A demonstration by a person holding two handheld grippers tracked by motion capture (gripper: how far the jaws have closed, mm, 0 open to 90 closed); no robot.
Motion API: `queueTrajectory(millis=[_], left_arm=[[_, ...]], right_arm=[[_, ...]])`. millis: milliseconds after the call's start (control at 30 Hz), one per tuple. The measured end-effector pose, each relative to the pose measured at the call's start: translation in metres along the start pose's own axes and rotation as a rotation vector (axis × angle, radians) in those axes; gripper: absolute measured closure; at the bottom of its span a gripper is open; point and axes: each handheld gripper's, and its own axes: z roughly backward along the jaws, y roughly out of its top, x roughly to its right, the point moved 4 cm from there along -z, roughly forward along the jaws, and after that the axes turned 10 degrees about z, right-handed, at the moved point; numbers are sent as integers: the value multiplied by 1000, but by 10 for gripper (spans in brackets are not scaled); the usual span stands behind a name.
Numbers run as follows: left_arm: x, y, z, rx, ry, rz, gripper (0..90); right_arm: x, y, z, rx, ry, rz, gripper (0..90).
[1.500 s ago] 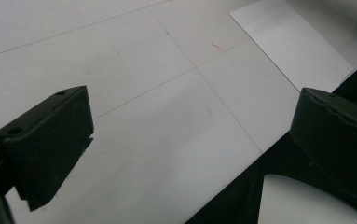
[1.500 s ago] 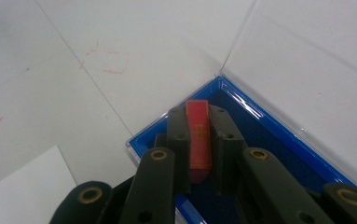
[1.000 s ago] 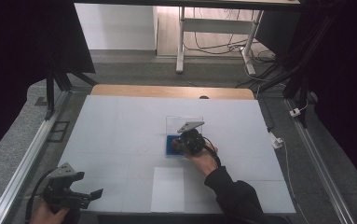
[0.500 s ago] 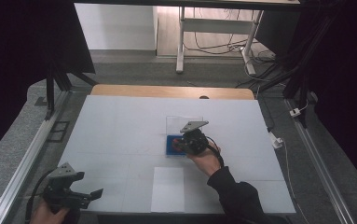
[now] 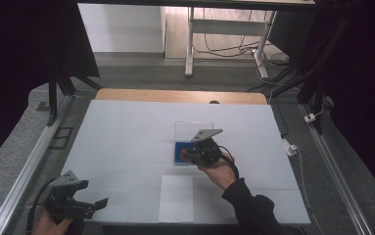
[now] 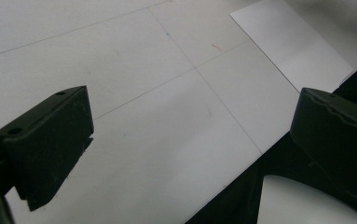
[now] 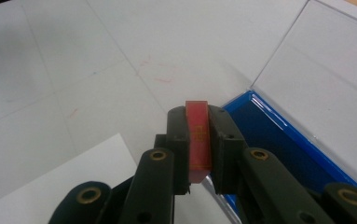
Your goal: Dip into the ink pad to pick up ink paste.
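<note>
Right gripper point(image 7: 198, 140): jaws clamped on a small flat red piece point(image 7: 198, 135), held edge-on and upright between the pads; faint yellowish markings on its narrow face, too small to read. In the high view the right gripper point(image 5: 195, 154) sits over the near left part of the blue tray point(image 5: 179, 152), roughly mid-table.

Blue tray point(image 7: 288, 144): shallow, glossy blue inside, clear lid point(image 7: 325, 93) lying open and flat on the table beyond it. In the right gripper view the red piece is just beside the tray's edge, above the table surface; contact with the tray cannot be told.

White paper sheet point(image 5: 176, 198) lies near the front edge, close to the tray but apart.

Left gripper point(image 5: 89, 203): at the near left corner of the white table point(image 5: 126, 142), well apart from the tray. Jaws spread wide, nothing between them; the left gripper view shows bare table and the paper sheet point(image 6: 292, 46) farther off
</note>
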Motion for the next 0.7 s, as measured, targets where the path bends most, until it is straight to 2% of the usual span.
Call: queueTrajectory(millis=[300, 700], left_arm=[[0, 0, 0, 0, -1, 0, 0], [0, 0, 1, 3, -2, 1, 0]], right_arm=[[-10, -1, 11, 7, 50, -11, 797], [-27, -4, 22, -3, 79, -5, 797]])
